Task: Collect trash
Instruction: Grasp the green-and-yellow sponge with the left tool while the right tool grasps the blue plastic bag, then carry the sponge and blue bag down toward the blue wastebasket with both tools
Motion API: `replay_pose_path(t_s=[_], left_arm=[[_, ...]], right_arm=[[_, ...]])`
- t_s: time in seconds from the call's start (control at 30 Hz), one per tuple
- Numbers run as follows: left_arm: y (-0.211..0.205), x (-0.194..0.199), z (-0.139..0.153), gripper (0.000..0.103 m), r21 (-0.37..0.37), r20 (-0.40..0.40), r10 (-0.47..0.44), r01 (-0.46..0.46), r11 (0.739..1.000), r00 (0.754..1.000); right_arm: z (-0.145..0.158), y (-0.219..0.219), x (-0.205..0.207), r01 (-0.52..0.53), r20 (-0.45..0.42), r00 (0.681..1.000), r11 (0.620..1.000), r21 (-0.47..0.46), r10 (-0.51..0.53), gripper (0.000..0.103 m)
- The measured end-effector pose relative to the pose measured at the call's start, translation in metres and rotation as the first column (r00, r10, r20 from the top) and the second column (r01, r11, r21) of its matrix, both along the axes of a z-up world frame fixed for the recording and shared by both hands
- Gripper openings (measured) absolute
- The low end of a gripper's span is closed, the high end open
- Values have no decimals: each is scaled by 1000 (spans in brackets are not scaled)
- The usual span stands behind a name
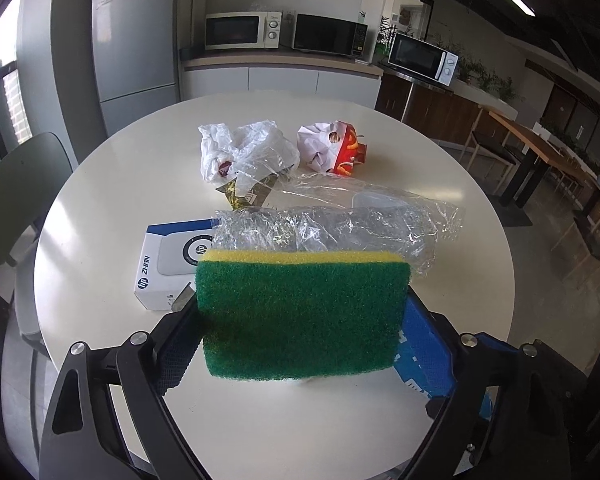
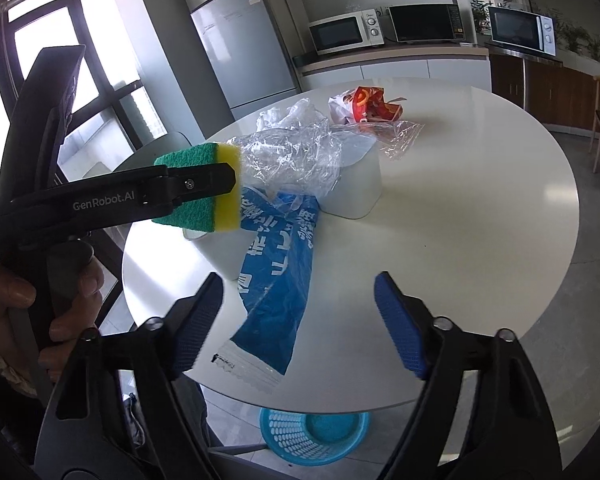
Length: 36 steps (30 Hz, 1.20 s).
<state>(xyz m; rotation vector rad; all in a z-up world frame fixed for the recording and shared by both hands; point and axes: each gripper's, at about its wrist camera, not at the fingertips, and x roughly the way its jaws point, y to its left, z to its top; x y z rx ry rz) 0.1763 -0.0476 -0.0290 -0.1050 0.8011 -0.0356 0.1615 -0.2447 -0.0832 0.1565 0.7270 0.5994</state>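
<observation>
Trash lies scattered over the round white desk (image 1: 440, 152) in front of us. Our left tool (image 1: 300, 320) is clamped on a green and yellow sponge (image 1: 300, 312), its pads pressing the sponge's two short ends while it hangs above the near part of the desk; the right wrist view shows the same sponge (image 2: 204, 188) from the side, with a hand (image 2: 40, 292) around the tool's grip. Our right tool (image 2: 300, 320) hangs with its blue pads apart and nothing between them, above a flat blue printed packet (image 2: 276, 280) that lies near the desk's near edge. Just beyond the sponge sits crumpled clear plastic wrap (image 1: 332, 232), and to its left a white and blue HP box (image 1: 168, 264). Farther off we see a crumpled white plastic bag (image 1: 236, 152) and, to its right, a red fries carton (image 1: 346, 152) stuffed with white paper. A blue mesh basket (image 2: 312, 436) stands on the floor under the desk's near edge.
</observation>
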Motion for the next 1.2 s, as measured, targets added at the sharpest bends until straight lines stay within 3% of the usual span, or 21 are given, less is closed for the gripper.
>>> replay_pose_path(t_s=[0.03,0.1,0.13,0.2,0.53,0.9,1.07,1.2], left_arm=[[1,-1,1,88,5,4,0,0,1000,1000],[3,-4,3,88,3,18,0,0,1000,1000],[5,-6,5,88,-1,27,5,-5,1000,1000],[11,-12,12,88,-16,51,13,-12,1000,999],[33,-48,30,88,-32,126,47,-43,999,991],[40,-99,27,88,-33,141,7,-3,999,990],[43,-121,29,88,-46,154,-27,34,998,988],[45,-145,21,88,-27,157,-61,67,997,986]], right_arm=[[-2,1,3,3,-10,1000,1000,-1,-3,53],[-5,1,5,5,-26,1000,1000,-4,-5,18],[-5,1,4,8,-24,1000,1000,-3,-9,18],[-3,-1,1,1,-9,1000,1000,8,-1,7],[37,-32,-28,109,168,978,991,72,-120,3],[53,-54,-73,111,221,968,992,57,-121,3],[60,-65,-99,32,260,964,997,77,-51,3],[65,-66,-129,-138,318,942,988,69,110,3]])
